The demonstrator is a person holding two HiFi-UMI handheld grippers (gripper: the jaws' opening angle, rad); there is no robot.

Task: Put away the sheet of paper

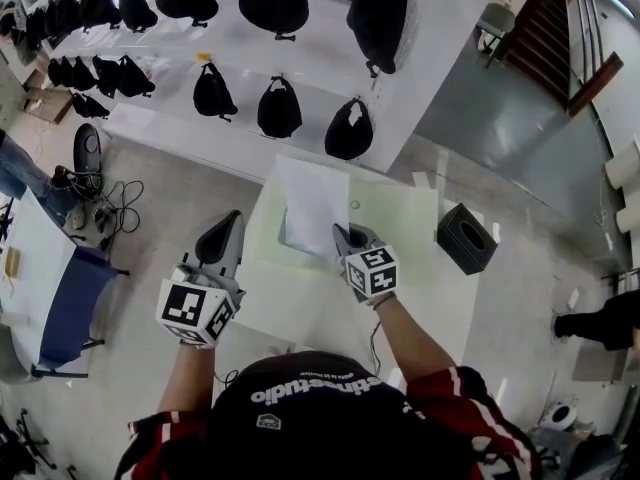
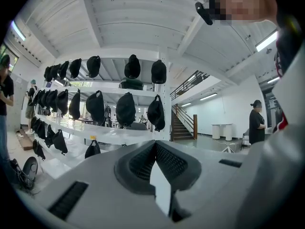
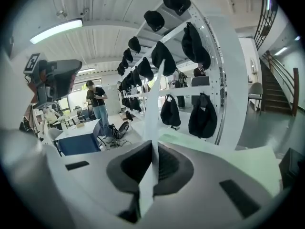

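Note:
The white sheet of paper (image 1: pixel 312 203) hangs over the far part of a pale green table (image 1: pixel 405 228), with one lower corner pinched in my right gripper (image 1: pixel 341 234), which is shut on it. In the right gripper view the sheet (image 3: pixel 151 104) rises edge-on as a narrow white strip from the closed jaws of that gripper (image 3: pixel 153 146). My left gripper (image 1: pixel 233 218) floats to the left of the table edge, level, jaws together and holding nothing. The left gripper view shows its jaws (image 2: pixel 155 144) closed, facing the shelves.
A black open-fronted box (image 1: pixel 466 238) sits on the table's right side. White shelving hung with several black bags (image 1: pixel 280 108) stands just behind the table. A blue-draped table (image 1: pixel 70 303) and cables lie at the left. A person (image 3: pixel 97 104) stands far left, stairs (image 1: pixel 548 28) far right.

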